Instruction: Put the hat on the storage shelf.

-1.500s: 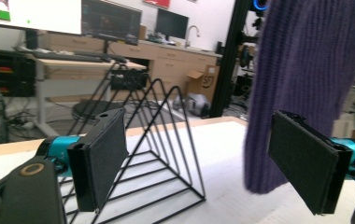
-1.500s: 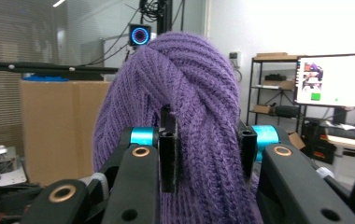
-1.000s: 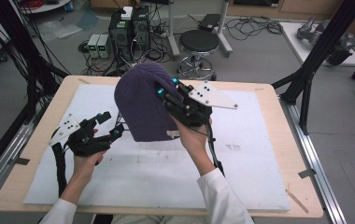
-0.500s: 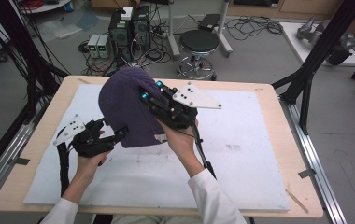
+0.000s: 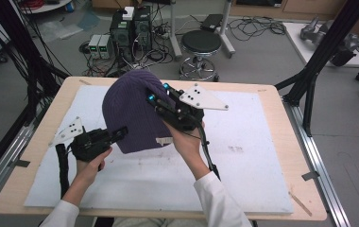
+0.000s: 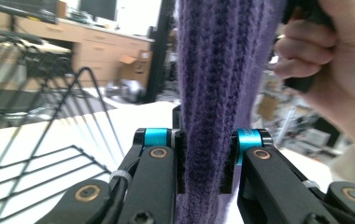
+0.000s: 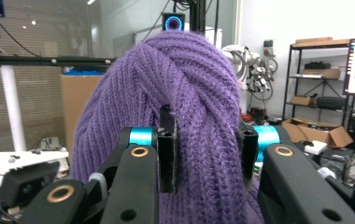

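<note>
Holding the purple knit beanie [image 5: 132,111] aloft, your right gripper [image 5: 156,100] and left gripper [image 5: 120,133] both clamp its fabric.

Past the far edge of my table [image 5: 272,101], a round black stool [image 5: 201,42] stands on the grey floor. Left of the stool sit dark computer towers [image 5: 131,26] amid tangled cables, with two small grey boxes [image 5: 99,46] just left of those. Right of the stool, a black frame post [image 5: 326,49] slants upward
</note>
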